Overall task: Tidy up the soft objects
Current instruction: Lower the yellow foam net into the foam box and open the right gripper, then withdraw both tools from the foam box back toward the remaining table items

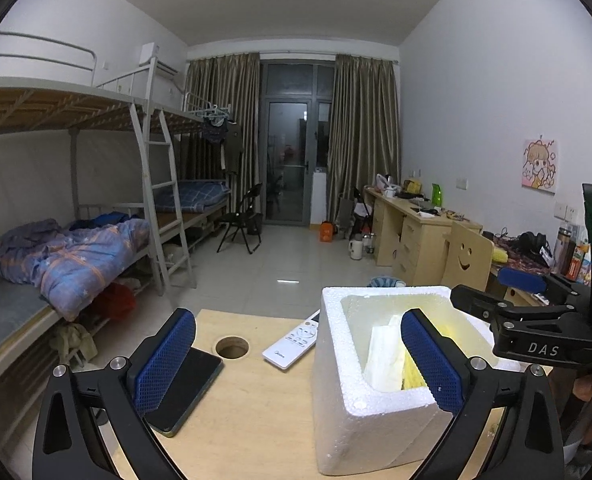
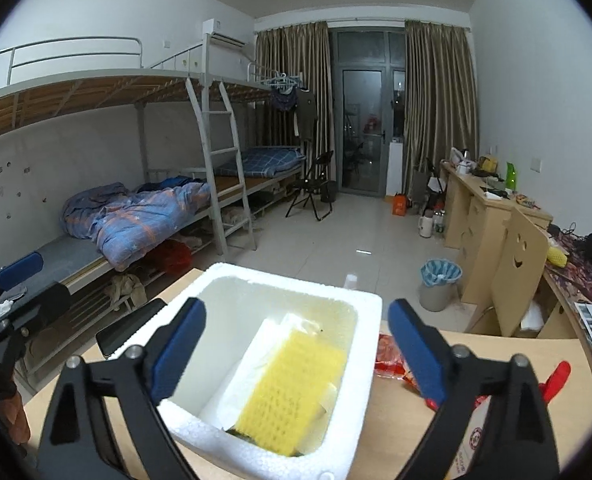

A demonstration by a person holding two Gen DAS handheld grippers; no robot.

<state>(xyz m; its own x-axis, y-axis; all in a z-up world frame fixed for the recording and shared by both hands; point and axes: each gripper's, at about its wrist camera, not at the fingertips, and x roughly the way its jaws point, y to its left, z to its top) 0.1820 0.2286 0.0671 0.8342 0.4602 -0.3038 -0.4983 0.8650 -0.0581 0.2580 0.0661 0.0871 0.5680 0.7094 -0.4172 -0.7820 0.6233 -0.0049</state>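
A white foam box (image 2: 224, 276) stands on the wooden table (image 1: 256, 420). Inside it a yellow sponge (image 2: 292, 388) lies on a white tissue pack (image 2: 248, 372); both also show in the left wrist view, the sponge (image 1: 411, 374) beside the tissue pack (image 1: 383, 356). My right gripper (image 2: 296, 344) hovers open over the box, its pads touching nothing. My left gripper (image 1: 296, 336) is open too, its right finger in front of the box (image 1: 335, 400) and its left finger over a phone. The right gripper (image 1: 495, 288) reaches in over the box's far right corner.
A dark phone (image 1: 192, 384) and a white remote (image 1: 296, 340) lie left of the box, near a round hole (image 1: 232, 347) in the table. A red packet (image 2: 391, 360) and a red-handled tool (image 2: 555, 376) lie right of the box. Bunk beds and desks line the room.
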